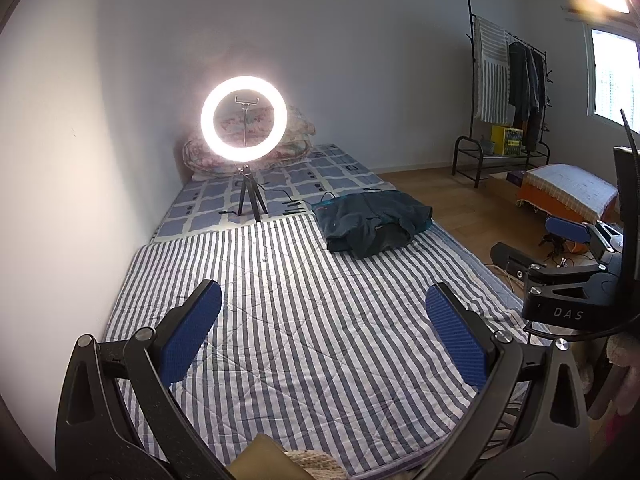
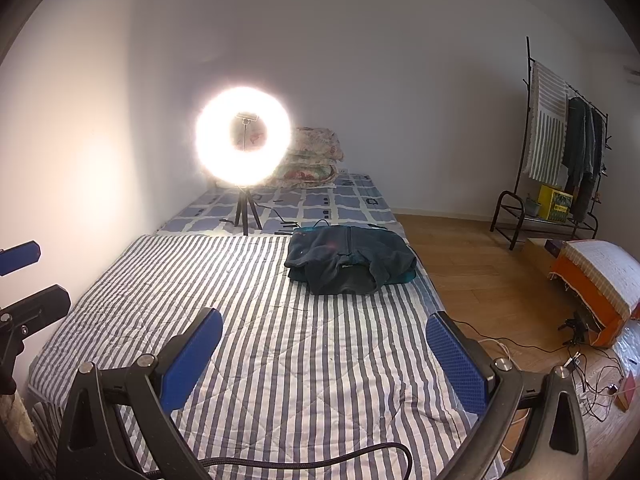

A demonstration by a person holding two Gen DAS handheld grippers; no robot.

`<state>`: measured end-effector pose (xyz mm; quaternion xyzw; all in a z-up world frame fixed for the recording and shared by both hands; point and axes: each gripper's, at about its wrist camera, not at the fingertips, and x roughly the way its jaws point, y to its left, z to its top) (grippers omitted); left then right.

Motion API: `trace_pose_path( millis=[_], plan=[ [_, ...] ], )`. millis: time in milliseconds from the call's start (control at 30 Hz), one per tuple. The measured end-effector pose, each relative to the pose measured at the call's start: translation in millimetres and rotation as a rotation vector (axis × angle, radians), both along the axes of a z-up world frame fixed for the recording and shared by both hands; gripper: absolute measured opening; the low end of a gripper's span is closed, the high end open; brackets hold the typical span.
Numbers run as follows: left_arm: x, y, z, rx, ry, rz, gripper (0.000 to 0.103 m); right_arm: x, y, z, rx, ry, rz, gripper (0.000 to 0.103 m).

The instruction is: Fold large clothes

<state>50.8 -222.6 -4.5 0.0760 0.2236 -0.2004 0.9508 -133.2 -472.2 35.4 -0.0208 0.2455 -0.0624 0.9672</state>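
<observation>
My left claw (image 1: pixel 324 332) is spread wide and holds nothing, its blue pads (image 1: pixel 192 332) hanging over the near end of the striped quilt (image 1: pixel 280 288). My right claw (image 2: pixel 324 360) is just as wide and just as empty, over the same quilt, a little toward the floor side. The dark teal garment (image 2: pixel 350 260) I am to fold lies well ahead of both, bunched in a heap at the far right corner of the quilt, close to the bed's edge above the wooden floor (image 2: pixel 480 264).

The risks I see from here: the heap sits near that edge, so a careless tug could drag it off onto the floor. A black cable (image 2: pixel 320 222) runs just behind the garment from the ring light (image 2: pixel 242 136) on its small tripod; if I snag it, the light could topple. The quilt is loose too, and I may pinch it along with the cloth. The glare also washes out detail nearby.
</observation>
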Motion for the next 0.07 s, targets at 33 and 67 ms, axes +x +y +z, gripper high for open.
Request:
trace_pose_path(
  millis=[33, 67],
  plan=[
    [1.0, 0.7, 0.2, 0.001, 0.0, 0.0, 0.103, 1.1, 0.4, 0.3, 0.0, 0.001, -0.001, 0.103],
    [1.6, 0.8, 0.0, 0.001, -0.002, 0.002, 0.103, 1.6, 0.2, -0.3, 0.002, 0.002, -0.001, 0.103]
  ],
)
